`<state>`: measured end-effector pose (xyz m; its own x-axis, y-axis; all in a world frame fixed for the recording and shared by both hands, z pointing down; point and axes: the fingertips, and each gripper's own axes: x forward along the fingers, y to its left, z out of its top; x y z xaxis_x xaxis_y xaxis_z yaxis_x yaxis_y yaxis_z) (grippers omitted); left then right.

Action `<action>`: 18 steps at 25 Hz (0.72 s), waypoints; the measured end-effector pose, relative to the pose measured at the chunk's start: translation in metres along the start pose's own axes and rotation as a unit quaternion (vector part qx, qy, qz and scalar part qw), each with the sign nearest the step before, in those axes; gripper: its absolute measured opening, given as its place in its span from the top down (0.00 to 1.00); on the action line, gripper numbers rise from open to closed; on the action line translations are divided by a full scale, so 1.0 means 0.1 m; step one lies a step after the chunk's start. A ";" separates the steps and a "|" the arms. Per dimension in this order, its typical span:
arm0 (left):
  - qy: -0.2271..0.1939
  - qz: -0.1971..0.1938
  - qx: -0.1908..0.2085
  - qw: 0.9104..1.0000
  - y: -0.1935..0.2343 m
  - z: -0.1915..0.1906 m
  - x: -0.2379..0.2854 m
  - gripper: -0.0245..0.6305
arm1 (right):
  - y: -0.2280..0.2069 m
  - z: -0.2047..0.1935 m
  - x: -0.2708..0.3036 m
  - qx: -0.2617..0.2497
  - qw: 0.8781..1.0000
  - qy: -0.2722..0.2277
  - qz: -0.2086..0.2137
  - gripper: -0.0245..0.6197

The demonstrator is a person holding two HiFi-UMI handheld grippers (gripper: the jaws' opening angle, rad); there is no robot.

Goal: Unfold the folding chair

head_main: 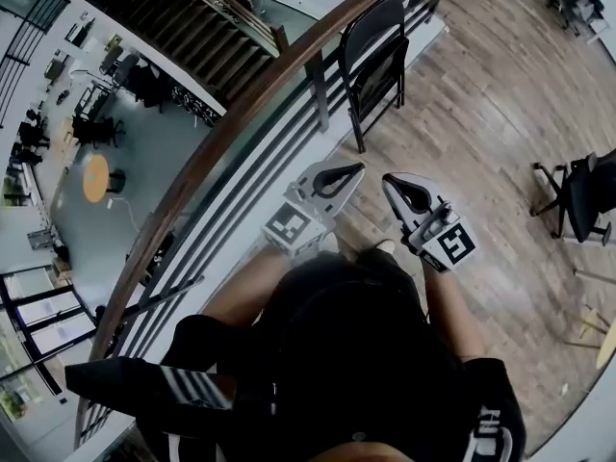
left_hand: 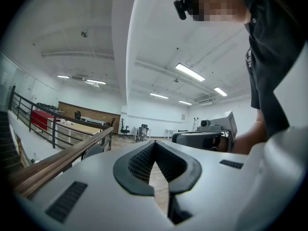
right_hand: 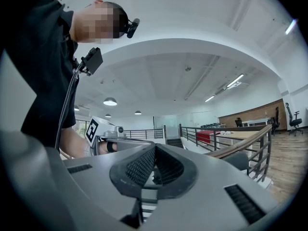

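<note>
1. The left gripper point(head_main: 354, 169) has its jaws pressed together with nothing between the pads; its marker cube point(head_main: 292, 227) sits at its rear end, nearest the person.
2. The right gripper point(head_main: 389, 181) is held just beside it, on its right; its jaws are likewise together and empty; the two tips are near each other but apart.
3. The folding chair point(head_main: 375, 51) stands ahead of both tips, well apart from them; neither gripper touches it.
4. The chair is black, with a rounded back and a thin tube frame; its feet are on the floor; the seat seems to lie up close against the back, so it looks folded, though the steep head view does not show how flat.
5. It stands upright just beside the railing; the wooden handrail point(head_main: 241, 114) runs along the left gripper's outer side and on past the chair.
6. A wood floor point(head_main: 481, 114) lies under both grippers and the chair; a black office chair point(head_main: 589, 195) stands far off to the right gripper's right.
</note>
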<state>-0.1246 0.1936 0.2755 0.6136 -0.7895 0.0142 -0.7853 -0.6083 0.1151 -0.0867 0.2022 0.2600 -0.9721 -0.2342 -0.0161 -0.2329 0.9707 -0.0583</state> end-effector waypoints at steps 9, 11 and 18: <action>0.007 0.032 -0.001 0.999 0.56 -0.18 0.91 0.96 | -1.12 -0.14 0.14 0.000 1.000 -0.007 0.022 0.97; 0.002 0.050 0.000 0.999 0.71 -0.17 1.14 0.96 | -1.38 -0.16 0.18 0.000 0.999 -0.005 0.034 0.97; -0.019 0.124 0.011 0.992 1.26 -0.17 1.77 0.96 | -2.21 -0.22 0.37 0.006 0.997 0.008 0.073 0.97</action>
<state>-0.1137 -0.0209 0.3098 0.3990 -0.9170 0.0017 -0.9131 -0.3971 0.0919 -0.0718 -0.0201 0.2947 -0.9960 -0.0889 -0.0085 -0.0881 0.9938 -0.0681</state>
